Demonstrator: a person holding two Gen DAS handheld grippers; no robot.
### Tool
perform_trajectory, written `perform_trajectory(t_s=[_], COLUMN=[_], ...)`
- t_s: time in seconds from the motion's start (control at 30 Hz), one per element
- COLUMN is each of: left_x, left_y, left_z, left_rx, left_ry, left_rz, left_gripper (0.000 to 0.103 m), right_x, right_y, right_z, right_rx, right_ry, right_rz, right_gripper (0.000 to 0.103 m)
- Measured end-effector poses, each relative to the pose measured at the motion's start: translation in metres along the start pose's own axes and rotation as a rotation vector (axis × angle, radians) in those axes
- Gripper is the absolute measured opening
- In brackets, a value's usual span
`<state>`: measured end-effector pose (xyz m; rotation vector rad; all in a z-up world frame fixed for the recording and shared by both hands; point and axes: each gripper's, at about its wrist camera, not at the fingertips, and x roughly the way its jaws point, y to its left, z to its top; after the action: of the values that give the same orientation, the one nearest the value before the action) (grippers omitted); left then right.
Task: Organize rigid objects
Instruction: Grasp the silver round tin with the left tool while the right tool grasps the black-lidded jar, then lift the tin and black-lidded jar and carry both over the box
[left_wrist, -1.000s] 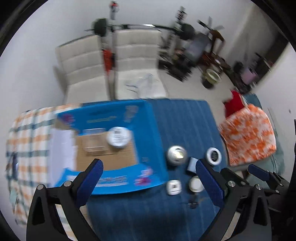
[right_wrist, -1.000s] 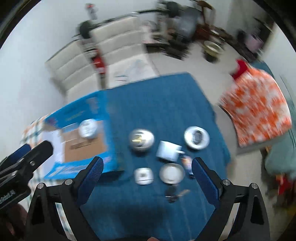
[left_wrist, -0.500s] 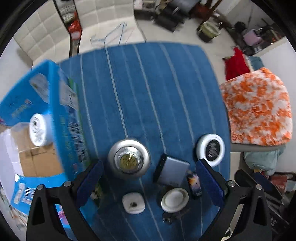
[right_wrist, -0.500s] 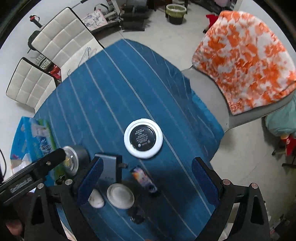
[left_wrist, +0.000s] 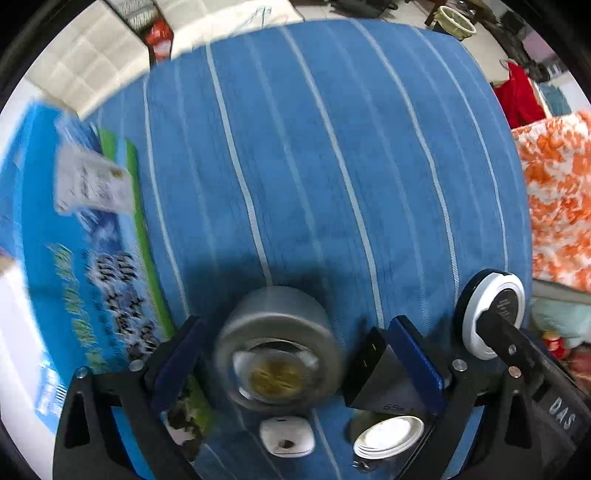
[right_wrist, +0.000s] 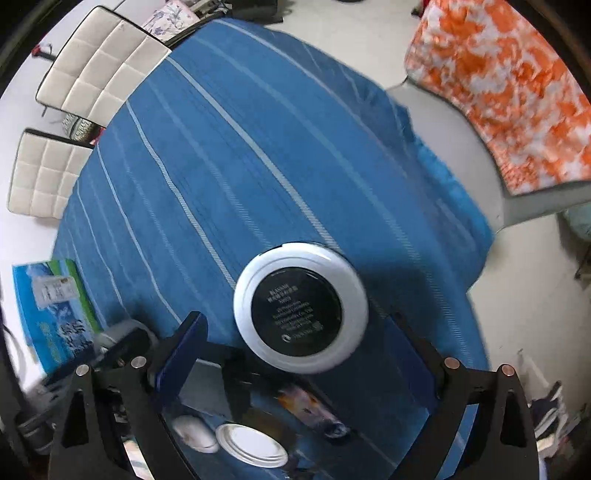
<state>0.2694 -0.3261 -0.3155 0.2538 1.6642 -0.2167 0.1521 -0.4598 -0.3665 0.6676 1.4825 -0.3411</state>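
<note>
Left gripper (left_wrist: 291, 363) open, straddling one round silver tin (left_wrist: 277, 347). Right gripper (right_wrist: 291, 360) open around one white-rimmed black disc (right_wrist: 301, 308). Blue striped table (right_wrist: 229, 147) bare ahead; blue printed carton (left_wrist: 66, 258) left, table edge right.

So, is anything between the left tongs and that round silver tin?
Nothing visible: the open left tongs straddle the round silver tin. The grey box lies at the right finger, outside.
</note>
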Motion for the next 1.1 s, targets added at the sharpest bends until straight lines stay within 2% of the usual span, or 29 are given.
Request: perform_trajectory(t_s=[0.03,0.1,0.2,0.23,0.27,0.3,0.37,0.4,0.5,0.57,0.63,0.87,1.1], left_x=[0.004,0.015,0.027,0.029,0.031,0.032,0.03,0.027,0.028,0.029,0.029,0.017,-0.031], left_y=[0.002,-0.003,-0.003,-0.003,-0.003,-0.002,-0.002,-0.003,-0.003,-0.002,-0.011,-0.012,-0.014], left_z=[0.0,-0.001,-0.005,-0.005,-0.007,-0.009,-0.015,-0.018,-0.025,-0.025,-0.025,-0.031,-0.055], left_rx=[-0.011,-0.01,-0.024,-0.025,-0.022,-0.016,-0.007,0.001,0.015,-0.005,0.002,0.025,0.064], left_ry=[0.014,0.031,0.029,0.027,0.015,0.005,-0.026,-0.036,-0.047,-0.055,-0.069,-0.071,-0.176], left_rz=[-0.016,0.012,0.008,0.009,0.031,0.056,0.05,0.042,0.044,0.025,0.018,0.032,0.014], left_gripper=[0.1,0.1,0.1,0.096,0.091,0.083,0.071,0.069,0.073,0.073,0.069,0.068,0.068], right_x=[0.003,0.008,0.016,0.019,0.017,0.015,0.012,0.012,0.013,0.017,0.021,0.013,-0.035], right_y=[-0.001,0.001,0.0,0.001,0.002,0.004,0.003,0.001,0.0,0.01,0.017,0.021,0.033], right_z=[0.001,-0.001,0.0,-0.001,-0.002,-0.003,-0.006,-0.008,-0.006,-0.003,-0.004,-0.01,-0.032], right_rx=[0.0,-0.008,-0.017,-0.022,-0.03,-0.04,-0.061,-0.063,-0.067,-0.1,-0.128,-0.136,-0.213], right_ry=[0.005,0.006,0.019,0.014,0.0,-0.007,-0.011,-0.004,-0.01,0.0,-0.015,-0.017,-0.125], right_rz=[-0.009,-0.016,-0.04,-0.057,-0.079,-0.109,-0.14,-0.139,-0.143,-0.206,-0.263,-0.274,-0.27], right_gripper=[0.098,0.098,0.096,0.093,0.083,0.079,0.079,0.079,0.08,0.08,0.078,0.077,0.077])
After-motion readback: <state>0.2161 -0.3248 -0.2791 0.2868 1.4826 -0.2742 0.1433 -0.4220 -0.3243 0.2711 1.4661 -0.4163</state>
